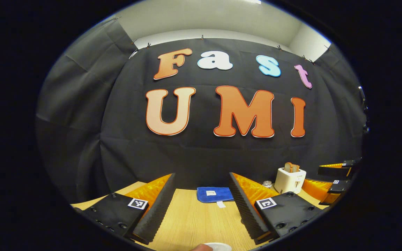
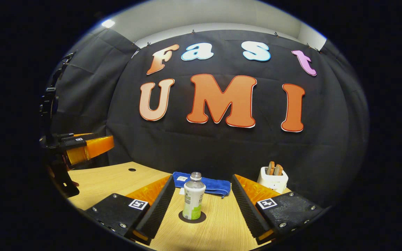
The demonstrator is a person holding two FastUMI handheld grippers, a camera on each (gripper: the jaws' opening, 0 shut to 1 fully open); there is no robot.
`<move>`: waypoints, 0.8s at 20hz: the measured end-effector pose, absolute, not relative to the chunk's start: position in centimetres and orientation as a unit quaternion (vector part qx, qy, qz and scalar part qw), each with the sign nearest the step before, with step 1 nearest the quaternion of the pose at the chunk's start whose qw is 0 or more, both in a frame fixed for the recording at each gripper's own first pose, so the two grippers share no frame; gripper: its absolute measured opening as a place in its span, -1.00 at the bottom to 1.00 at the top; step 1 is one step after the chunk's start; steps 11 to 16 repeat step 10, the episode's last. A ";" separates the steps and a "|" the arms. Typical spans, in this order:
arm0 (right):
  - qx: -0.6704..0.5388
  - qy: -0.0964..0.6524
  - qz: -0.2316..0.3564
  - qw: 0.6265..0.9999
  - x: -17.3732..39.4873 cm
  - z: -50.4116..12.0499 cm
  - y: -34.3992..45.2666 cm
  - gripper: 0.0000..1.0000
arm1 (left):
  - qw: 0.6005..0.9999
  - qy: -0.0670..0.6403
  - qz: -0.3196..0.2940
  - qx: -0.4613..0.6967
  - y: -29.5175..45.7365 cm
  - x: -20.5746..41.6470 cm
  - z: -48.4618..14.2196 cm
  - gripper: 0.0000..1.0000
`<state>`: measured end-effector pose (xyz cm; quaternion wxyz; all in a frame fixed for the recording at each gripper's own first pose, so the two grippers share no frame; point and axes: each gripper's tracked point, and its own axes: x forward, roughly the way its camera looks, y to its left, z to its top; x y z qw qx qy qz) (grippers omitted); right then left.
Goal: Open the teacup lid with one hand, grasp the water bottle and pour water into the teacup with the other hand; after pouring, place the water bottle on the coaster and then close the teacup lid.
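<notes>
the water bottle [image 2: 193, 201] stands upright on the dark coaster [image 2: 192, 217] on the worktop [image 2: 117, 179], between the spread right tongs [image 2: 201, 204], nothing gripped. left tongs [image 1: 201, 205] gape too, above a white rim at the near edge, probably the teacup [image 1: 218, 246]. my worry: the bottle looks uncapped, so an off-centre squeeze could tip it and spill.

Water bottle [image 2: 193, 201] between wide-spread fingers [image 2: 159, 205]
</notes>
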<state>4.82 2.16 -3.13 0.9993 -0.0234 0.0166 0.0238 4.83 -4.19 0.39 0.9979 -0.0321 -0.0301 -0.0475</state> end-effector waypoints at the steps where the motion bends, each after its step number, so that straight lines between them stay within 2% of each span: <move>1: -0.019 0.016 0.029 0.999 4.8 -2.9 2.2 0.95 | 0.998 -0.031 -0.044 -0.027 -4.0 4.8 0.4 0.92; 16: -0.008 0.010 0.023 1.000 3.9 -2.6 0.9 0.95 | 0.998 -0.028 -0.044 -0.041 -5.2 4.5 -0.1 0.94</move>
